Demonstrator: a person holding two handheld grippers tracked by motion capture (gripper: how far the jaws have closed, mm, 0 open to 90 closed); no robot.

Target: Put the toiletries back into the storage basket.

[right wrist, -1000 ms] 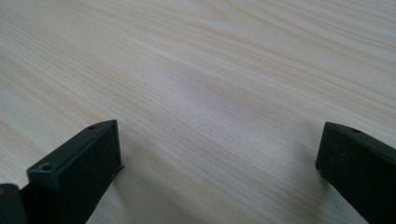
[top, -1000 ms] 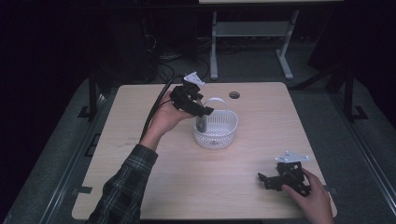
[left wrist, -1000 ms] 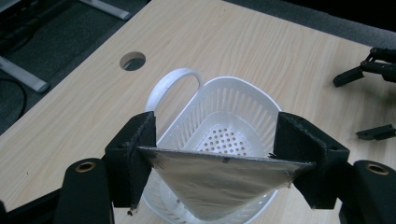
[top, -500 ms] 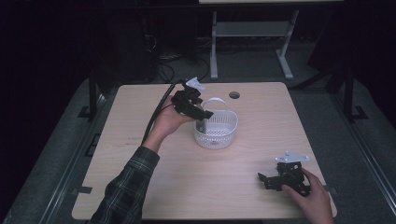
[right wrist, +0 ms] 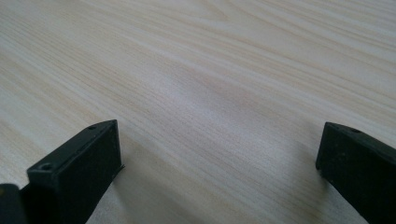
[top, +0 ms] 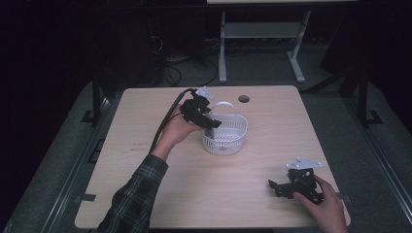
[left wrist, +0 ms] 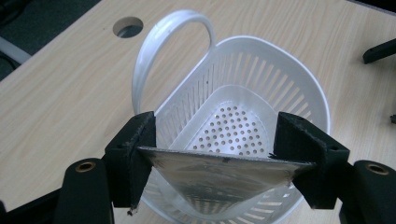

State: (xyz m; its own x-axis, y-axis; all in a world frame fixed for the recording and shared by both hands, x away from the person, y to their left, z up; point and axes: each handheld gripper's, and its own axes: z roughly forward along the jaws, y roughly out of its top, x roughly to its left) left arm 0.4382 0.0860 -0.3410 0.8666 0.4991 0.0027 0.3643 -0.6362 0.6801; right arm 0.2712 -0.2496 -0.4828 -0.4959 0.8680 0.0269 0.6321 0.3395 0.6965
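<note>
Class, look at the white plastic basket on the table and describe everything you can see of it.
The white plastic basket is rounded, with slotted walls, a floor dotted with round holes and an arched handle standing upright on one side. It sits upright on the light wooden table, near its middle. The left gripper holds a shiny, silvery, wedge-shaped piece over its near rim, reaching down inside. Whether that piece touches the basket cannot be told.

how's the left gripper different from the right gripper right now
The black two-jaw left gripper is raised over the white slotted plastic basket, while the black two-jaw right gripper sits low at the light wooden table, near its front right corner. The left gripper's jaws clamp a flat shiny metal piece between them; the right gripper's jaws stand apart with nothing between. Both are hand-held, and each carries a grey plate on top.
</note>
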